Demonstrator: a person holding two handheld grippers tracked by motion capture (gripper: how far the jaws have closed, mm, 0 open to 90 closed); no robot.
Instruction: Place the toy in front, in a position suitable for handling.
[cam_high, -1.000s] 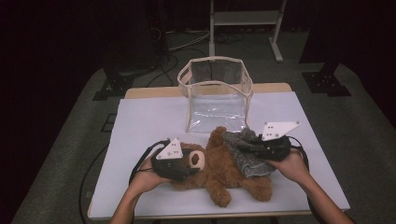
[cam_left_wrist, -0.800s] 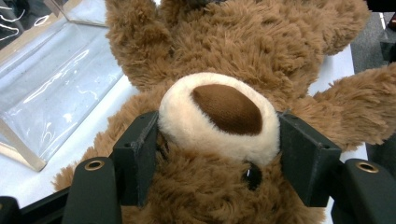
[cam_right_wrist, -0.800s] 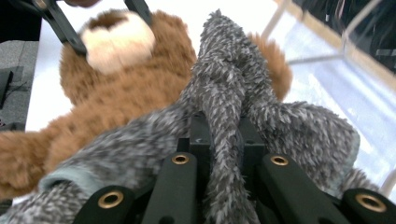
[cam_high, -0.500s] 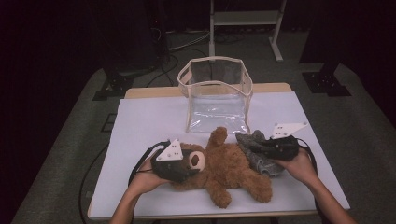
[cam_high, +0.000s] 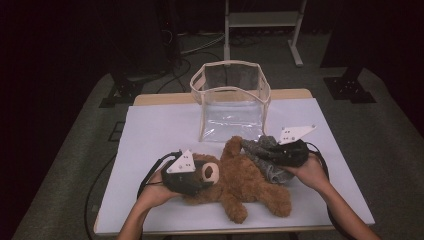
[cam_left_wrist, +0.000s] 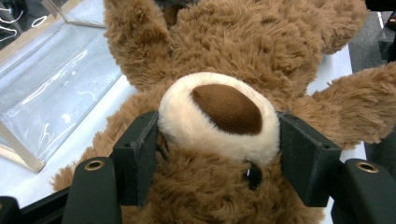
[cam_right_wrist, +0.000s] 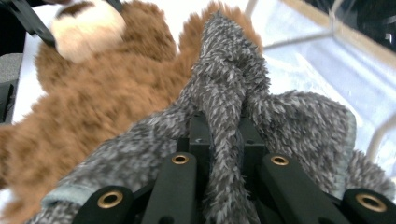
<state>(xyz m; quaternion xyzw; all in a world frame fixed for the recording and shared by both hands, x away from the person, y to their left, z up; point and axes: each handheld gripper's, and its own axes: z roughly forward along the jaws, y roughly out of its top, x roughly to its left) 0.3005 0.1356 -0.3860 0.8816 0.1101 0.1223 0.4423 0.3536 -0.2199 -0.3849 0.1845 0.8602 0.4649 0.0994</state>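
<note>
With the left gripper (cam_left_wrist: 219, 154) clamped on the teddy bear's (cam_high: 245, 182) muzzle and the right gripper (cam_right_wrist: 224, 140) pinching only a fold of grey fleece (cam_right_wrist: 289, 121), that fold could slip free under a pull.

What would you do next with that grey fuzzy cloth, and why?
Probably lift the cloth clear of the bear: the right gripper pinches a fold of it, and it lies against the bear, whose muzzle sits between the left gripper's jaws.
</note>
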